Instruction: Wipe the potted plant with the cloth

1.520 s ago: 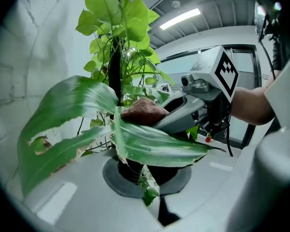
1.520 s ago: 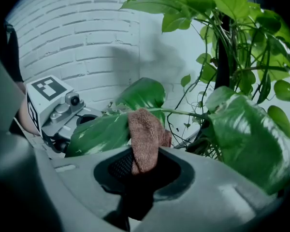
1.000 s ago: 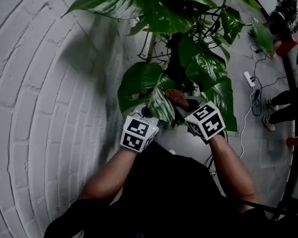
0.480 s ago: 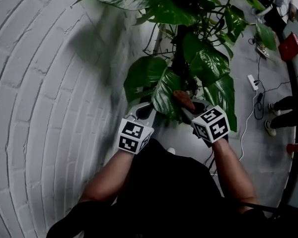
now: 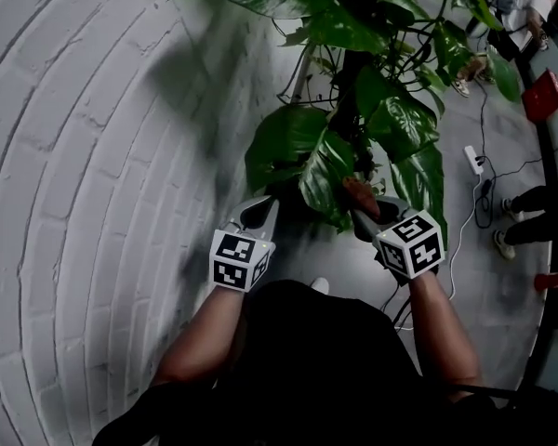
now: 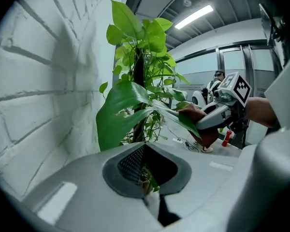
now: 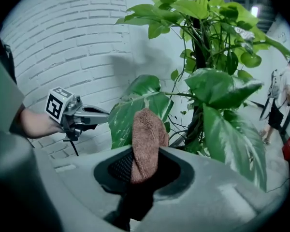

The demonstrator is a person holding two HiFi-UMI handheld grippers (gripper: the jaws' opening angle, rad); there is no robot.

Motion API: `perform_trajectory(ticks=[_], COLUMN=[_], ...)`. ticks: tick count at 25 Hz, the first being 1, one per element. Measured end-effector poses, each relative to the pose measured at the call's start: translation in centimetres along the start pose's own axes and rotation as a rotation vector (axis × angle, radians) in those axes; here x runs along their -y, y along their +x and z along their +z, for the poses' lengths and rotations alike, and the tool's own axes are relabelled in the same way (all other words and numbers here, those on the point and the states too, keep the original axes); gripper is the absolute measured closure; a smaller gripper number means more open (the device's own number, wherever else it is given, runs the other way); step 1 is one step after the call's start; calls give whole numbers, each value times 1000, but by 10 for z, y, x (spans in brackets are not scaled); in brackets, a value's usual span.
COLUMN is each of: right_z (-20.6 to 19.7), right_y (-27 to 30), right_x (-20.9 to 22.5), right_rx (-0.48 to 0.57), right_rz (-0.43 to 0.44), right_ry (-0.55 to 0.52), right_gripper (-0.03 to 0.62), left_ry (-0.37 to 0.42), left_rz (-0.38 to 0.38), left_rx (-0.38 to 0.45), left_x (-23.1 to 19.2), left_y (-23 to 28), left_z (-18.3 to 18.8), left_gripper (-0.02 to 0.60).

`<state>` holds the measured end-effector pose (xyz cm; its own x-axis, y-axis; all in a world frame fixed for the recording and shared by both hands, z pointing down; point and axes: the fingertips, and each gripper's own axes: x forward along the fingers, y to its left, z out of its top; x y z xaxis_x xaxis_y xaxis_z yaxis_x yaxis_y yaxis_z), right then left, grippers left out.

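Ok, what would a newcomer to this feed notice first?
The tall, glossy-leaved potted plant beside the white brick wall dominates. Next comes the brown cloth gripped in the right tool, up against a lower leaf, with the left tool off to its left.

No legible letters, digits, brand names or signs in any view. Only markings found are black-and-white square code patterns:

- On the left gripper (image 5: pixel 263 207), carried on the white marker cube (image 5: pixel 237 260).
- On the right gripper (image 5: pixel 365 212), carried on the matching white cube (image 5: pixel 411 244).

Same patterns visible from both gripper views. Blocky machine codes, not readable as characters. Red flat object (image 5: pixel 543 96) on the floor at the right: too small and blurred to show any print.
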<state>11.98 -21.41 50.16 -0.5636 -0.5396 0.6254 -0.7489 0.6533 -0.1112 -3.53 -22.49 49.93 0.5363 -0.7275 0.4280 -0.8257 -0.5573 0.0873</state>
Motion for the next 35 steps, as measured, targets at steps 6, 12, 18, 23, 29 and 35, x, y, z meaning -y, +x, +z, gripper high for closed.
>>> perform_trajectory(ticks=[6, 12, 18, 23, 29, 35], right_z=[-16, -18, 15, 76, 150, 200], right_y=[-9, -32, -52, -62, -37, 4], right_x=[-6, -6, -26, -64, -93, -64], right_rx=[-36, -46, 25, 126, 161, 146], right_rz=[-60, -141, -192, -188, -165, -190], right_ry=[74, 120, 53, -108, -391, -521], right_gripper=[528, 528, 528, 528, 528, 528], left_ry=[-31, -66, -73, -91, -90, -86], left_rz=[-16, 9, 58, 84, 110, 142], left_rx=[-7, 17, 76, 87, 64, 65], left_x=[-11, -36, -59, -69, -79, -97], left_y=[-17, -26, -40, -44, -38, -15], left_z=[-11, -6, 1, -7, -21, -16], left_gripper=[565, 565, 565, 565, 565, 565])
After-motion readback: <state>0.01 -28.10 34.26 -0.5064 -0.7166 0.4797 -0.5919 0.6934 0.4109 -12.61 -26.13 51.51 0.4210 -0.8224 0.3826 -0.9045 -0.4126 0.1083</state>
